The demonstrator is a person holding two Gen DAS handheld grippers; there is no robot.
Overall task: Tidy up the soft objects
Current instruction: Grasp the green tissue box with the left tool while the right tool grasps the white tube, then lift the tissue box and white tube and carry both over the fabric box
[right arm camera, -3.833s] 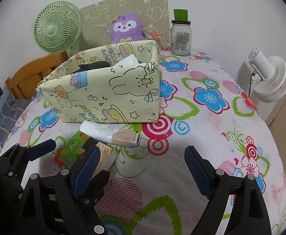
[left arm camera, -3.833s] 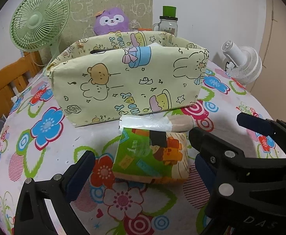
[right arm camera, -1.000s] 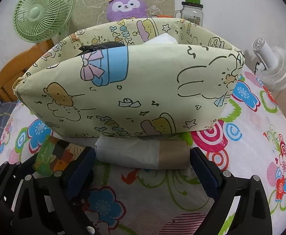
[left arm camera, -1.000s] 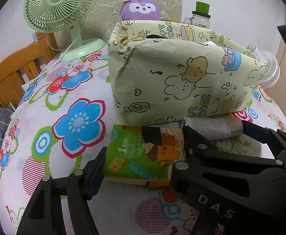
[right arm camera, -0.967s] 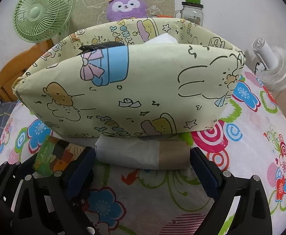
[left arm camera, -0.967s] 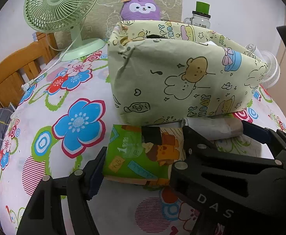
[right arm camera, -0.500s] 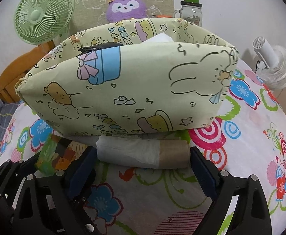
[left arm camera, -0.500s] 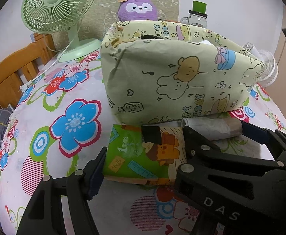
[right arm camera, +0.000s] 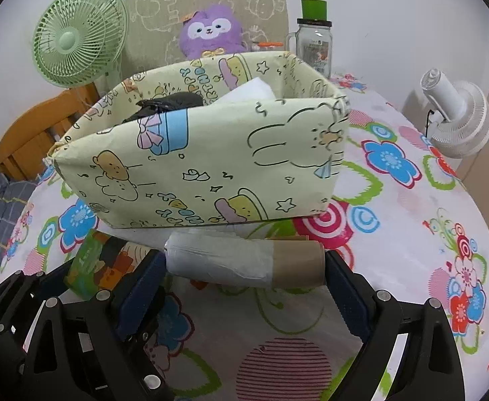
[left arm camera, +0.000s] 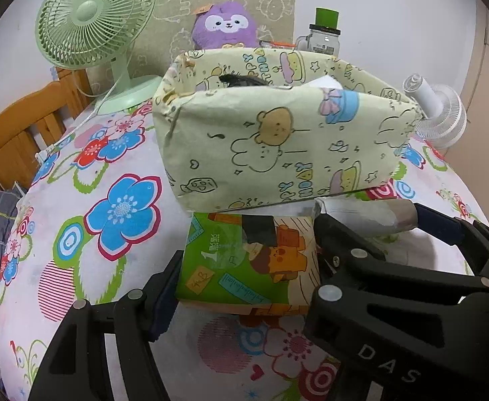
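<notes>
A green printed tissue pack point(left arm camera: 248, 260) sits between the pads of my left gripper point(left arm camera: 244, 280), which is shut on its two sides. A roll of white plastic bags on a brown cardboard core point(right arm camera: 244, 260) is held end to end by my right gripper point(right arm camera: 244, 274), also shut. In the left wrist view the same roll point(left arm camera: 361, 210) shows just right of the pack. Both lie close to the near wall of a pale yellow cartoon-print fabric bin point(right arm camera: 211, 167) point(left arm camera: 278, 140). Inside the bin are a black item point(right arm camera: 167, 103) and a white one point(right arm camera: 251, 92).
A flowered tablecloth point(left arm camera: 120, 207) covers the round table. Behind the bin stand a green fan point(left arm camera: 94, 16), a purple plush point(left arm camera: 224, 26) and a glass jar with a green lid point(left arm camera: 324, 33). A white fan point(right arm camera: 455, 120) is at the right, a wooden frame point(left arm camera: 17, 133) at the left.
The bin has shifted in both views and looks slightly farther off, while the pack and the roll keep their places between the fingers. Both grips are unchanged.
</notes>
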